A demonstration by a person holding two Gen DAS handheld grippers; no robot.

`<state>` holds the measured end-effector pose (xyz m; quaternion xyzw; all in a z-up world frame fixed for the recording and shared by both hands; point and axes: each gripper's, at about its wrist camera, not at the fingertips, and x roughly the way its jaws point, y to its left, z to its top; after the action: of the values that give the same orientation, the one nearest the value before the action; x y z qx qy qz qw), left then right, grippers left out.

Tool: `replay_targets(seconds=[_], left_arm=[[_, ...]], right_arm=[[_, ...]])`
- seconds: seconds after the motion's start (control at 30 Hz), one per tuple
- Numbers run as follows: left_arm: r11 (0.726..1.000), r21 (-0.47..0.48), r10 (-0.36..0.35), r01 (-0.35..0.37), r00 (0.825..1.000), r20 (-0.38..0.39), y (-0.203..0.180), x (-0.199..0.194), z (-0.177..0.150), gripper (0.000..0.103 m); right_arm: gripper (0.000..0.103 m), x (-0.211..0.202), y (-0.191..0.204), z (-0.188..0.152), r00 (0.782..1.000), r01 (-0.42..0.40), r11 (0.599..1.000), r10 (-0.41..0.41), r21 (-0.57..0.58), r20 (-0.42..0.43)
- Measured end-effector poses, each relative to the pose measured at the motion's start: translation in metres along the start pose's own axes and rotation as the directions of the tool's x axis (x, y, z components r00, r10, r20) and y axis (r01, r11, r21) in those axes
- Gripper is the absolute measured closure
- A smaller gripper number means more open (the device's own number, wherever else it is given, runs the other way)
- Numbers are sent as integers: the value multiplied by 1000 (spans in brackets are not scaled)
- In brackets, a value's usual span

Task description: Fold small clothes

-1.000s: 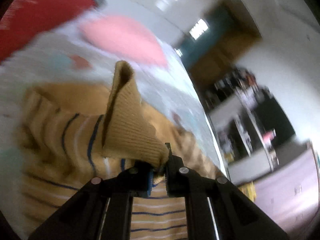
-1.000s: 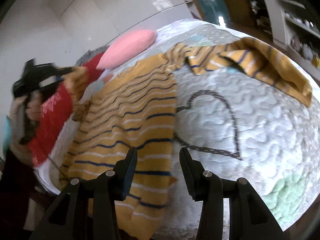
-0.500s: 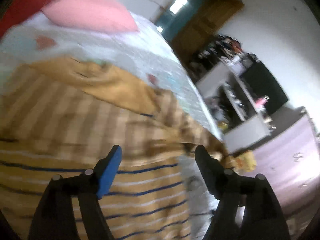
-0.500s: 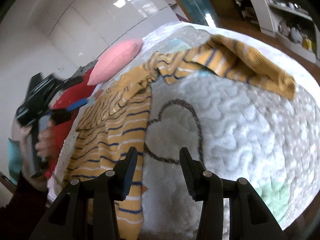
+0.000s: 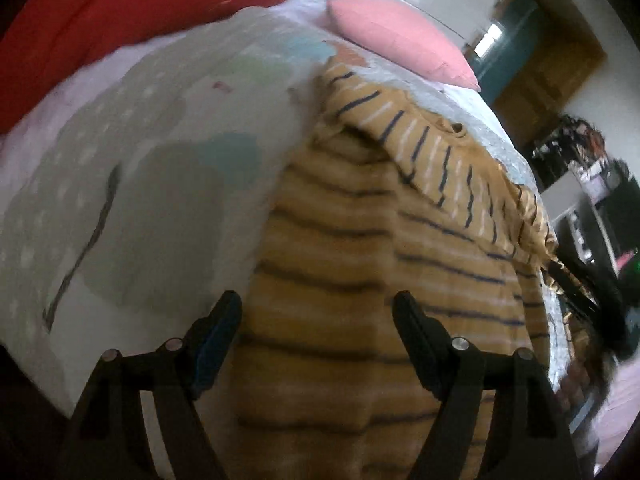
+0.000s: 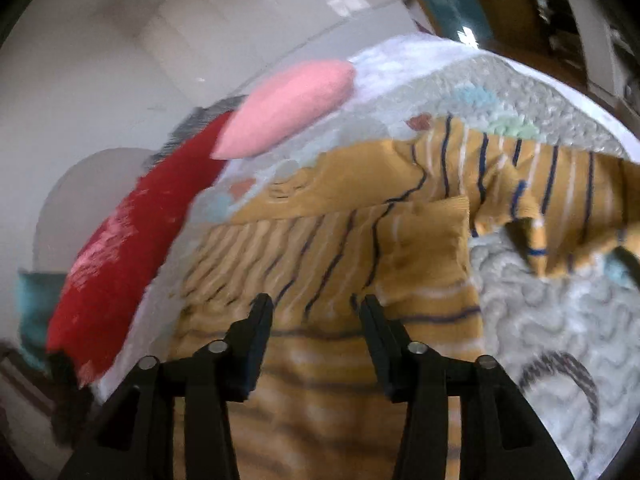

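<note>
A mustard sweater with navy and white stripes (image 5: 360, 264) lies spread on a white quilted bed (image 5: 152, 168). One sleeve is folded across its body (image 5: 436, 160). My left gripper (image 5: 318, 316) is open and empty, close above the sweater's lower body. In the right wrist view the same sweater (image 6: 360, 240) lies below my right gripper (image 6: 316, 312), which is open and empty over its body. The other sleeve (image 6: 560, 184) stretches out to the right on the quilt (image 6: 540, 312).
A pink pillow (image 5: 400, 36) and a red pillow (image 5: 120, 20) lie at the head of the bed; both also show in the right wrist view, pink (image 6: 288, 108) and red (image 6: 132, 248). Shelves (image 5: 592, 184) stand beyond the bed's far side.
My left gripper has let go of the sleeve cuff, opened, and dropped toward the sweater's body. My right gripper has moved left from the heart pattern to over the sweater.
</note>
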<state>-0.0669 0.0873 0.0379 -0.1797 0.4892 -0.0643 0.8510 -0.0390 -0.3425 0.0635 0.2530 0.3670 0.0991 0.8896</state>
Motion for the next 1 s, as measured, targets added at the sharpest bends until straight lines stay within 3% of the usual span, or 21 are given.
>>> replay_targets(seconds=[0.1,0.17,0.37,0.57,0.63,0.8,0.87,1.0], left_arm=[[1000,-11,-14,15,1000,27,8,-26,-15,26],[1000,0,-12,13,998,54,2,-33,-21,26],[999,47,-6,1,994,106,-16,-50,-26,26],[998,51,-46,44,998,47,-30,-34,-36,26],[997,61,-46,44,998,34,-36,-31,-39,26],[995,96,-35,32,999,23,-51,-31,-42,26],[994,107,-33,29,999,32,-55,-34,-43,26],[993,118,-24,19,999,40,-57,-39,-44,26]], right_arm=[[47,29,-20,3,994,102,992,-98,76,-56],[48,27,-33,-3,996,73,990,-67,117,-55],[37,-51,-62,-29,988,118,981,-131,153,77],[37,-139,-130,-69,945,194,918,-269,346,184],[37,-154,-149,-81,934,200,888,-301,414,193],[37,-159,-183,-82,935,134,847,-281,514,218],[37,-163,-194,-72,919,152,832,-318,534,234],[37,-161,-205,-49,866,262,815,-434,516,247]])
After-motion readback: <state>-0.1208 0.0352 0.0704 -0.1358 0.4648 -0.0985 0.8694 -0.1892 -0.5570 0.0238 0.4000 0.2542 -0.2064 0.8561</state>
